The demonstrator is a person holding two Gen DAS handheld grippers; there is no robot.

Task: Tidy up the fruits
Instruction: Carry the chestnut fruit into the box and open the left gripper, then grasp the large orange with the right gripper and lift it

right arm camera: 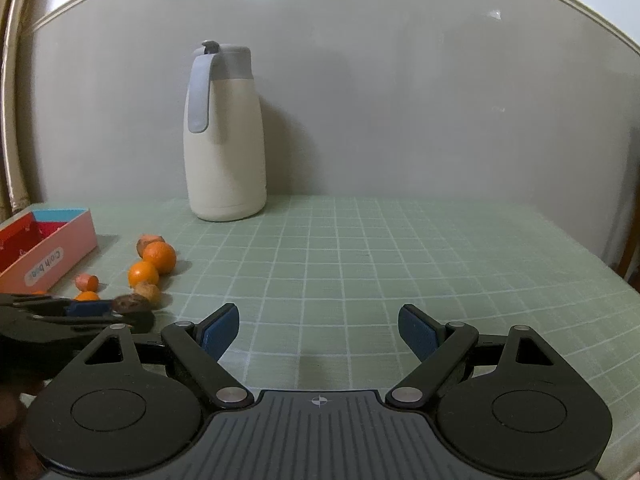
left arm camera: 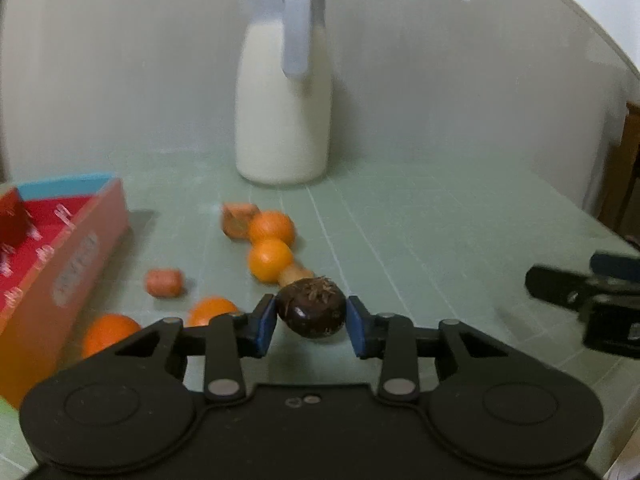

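Note:
My left gripper (left arm camera: 311, 322) is shut on a dark brown round fruit (left arm camera: 311, 312) just above the green mat; that fruit also shows in the right wrist view (right arm camera: 130, 303). Several oranges (left arm camera: 269, 260) lie ahead and to the left, with carrot-like pieces (left arm camera: 164, 282) and a tan fruit (left arm camera: 296, 274) among them. A pink and red box (left arm camera: 60, 248) stands at the left. My right gripper (right arm camera: 319, 330) is open and empty over bare mat, to the right of the left gripper (right arm camera: 86, 308).
A white jug with a grey handle (left arm camera: 284, 92) stands at the back against the grey wall; it also shows in the right wrist view (right arm camera: 224, 140). The gridded green mat (right arm camera: 400, 260) stretches to the right. The table edge runs along the far right.

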